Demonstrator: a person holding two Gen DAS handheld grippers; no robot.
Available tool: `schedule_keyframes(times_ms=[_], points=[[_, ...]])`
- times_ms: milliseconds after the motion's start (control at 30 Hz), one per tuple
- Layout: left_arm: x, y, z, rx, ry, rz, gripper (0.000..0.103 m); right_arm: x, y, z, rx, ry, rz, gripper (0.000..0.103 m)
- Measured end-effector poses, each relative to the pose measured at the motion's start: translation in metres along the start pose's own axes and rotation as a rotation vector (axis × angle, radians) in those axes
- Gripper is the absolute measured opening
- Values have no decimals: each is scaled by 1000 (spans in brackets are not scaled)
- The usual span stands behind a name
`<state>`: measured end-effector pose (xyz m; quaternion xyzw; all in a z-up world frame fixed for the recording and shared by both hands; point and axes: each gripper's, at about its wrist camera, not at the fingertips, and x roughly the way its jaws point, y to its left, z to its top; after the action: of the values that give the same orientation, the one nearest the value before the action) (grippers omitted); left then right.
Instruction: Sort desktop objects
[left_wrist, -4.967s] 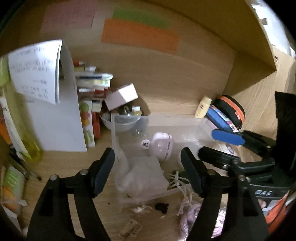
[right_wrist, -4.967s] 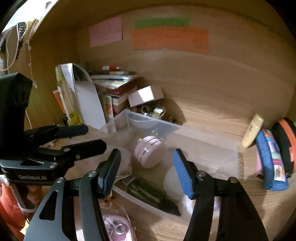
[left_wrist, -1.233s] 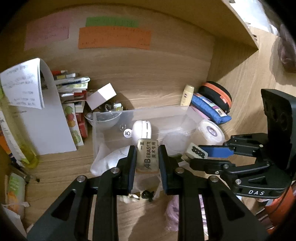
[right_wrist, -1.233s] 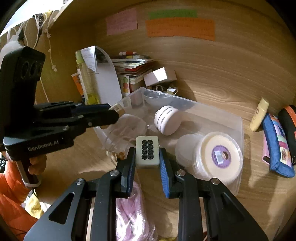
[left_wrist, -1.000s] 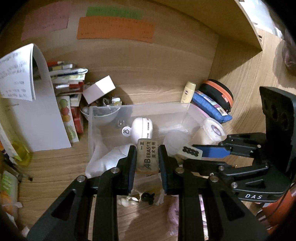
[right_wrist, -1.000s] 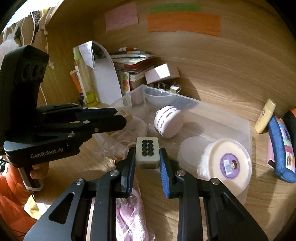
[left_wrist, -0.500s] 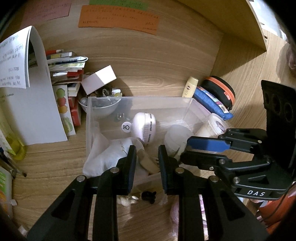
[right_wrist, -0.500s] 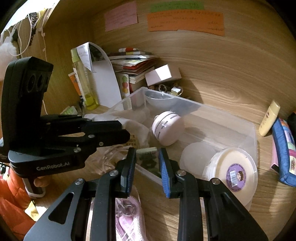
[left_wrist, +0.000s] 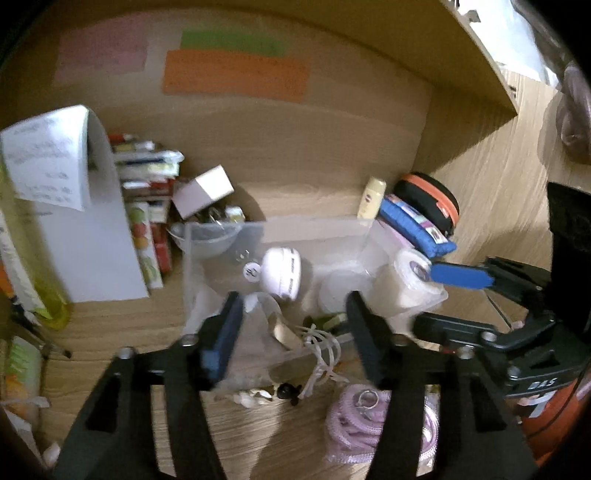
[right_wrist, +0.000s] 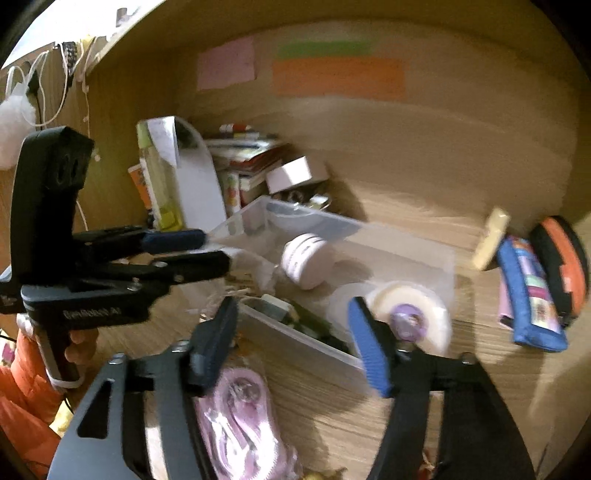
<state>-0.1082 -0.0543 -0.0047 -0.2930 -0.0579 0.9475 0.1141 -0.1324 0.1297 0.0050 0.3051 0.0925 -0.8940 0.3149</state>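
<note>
Two pairs of tongs hang over the near edge of the clear bin, both w/ jaws opening and nothing between them. Left tongs stand roughly half spread, pads just above the bin's near-left corner, gripping nothing; right tongs likewise, released, over the bin's near wall, touching nothing as far as the blur lets me tell. Bin sits on the wood surface against the back panel and already carries a round white gadget, a tape roll, crumpled clear plastic and some dark-green bits; frames too smeared to name the small pieces. Still loose outside the bin, just in front of it: a pink cord bundle w/ a metal ring on top, a small black clip and a few pale shell-like bits. Pink bundle is prob. the next thing to go in. Judging by looks it's light, soft, floppy; it'll sag and trail if pinched at one end, so take it across the middle of the coil, jaws well spread, squeeze till the loops bunch. Not fragile, not slippery, but loops may snag on the bin rim. Shell bits look brittle and tiny, so need a gentle pinch.
</note>
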Motion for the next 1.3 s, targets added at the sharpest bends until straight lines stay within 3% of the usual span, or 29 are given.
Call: schedule_keyframes(times_ms=[33, 133, 367, 667, 833, 1100, 1300], points=[[-6, 0, 0, 0, -16, 11, 64, -6, -1, -2, 3, -10, -17, 75], [-18, 5, -1, 3, -34, 49, 69, -25, -9, -9, 13, -37, -71, 80], [-33, 23, -18, -30, 11, 139, 75, -56, -37, -30, 70, -40, -181, 83], [-30, 27, -51, -70, 103, 194, 76, -72, -74, -67, 173, 19, -274, 83], [-25, 15, -62, -76, 141, 186, 83, -75, -82, -85, 204, 45, -278, 84], [-6, -24, -76, -67, 212, 114, 89, -69, -82, -107, 221, 87, -214, 84], [9, -60, -65, -54, 217, 93, 91, -62, -75, -119, 172, 110, -194, 84]])
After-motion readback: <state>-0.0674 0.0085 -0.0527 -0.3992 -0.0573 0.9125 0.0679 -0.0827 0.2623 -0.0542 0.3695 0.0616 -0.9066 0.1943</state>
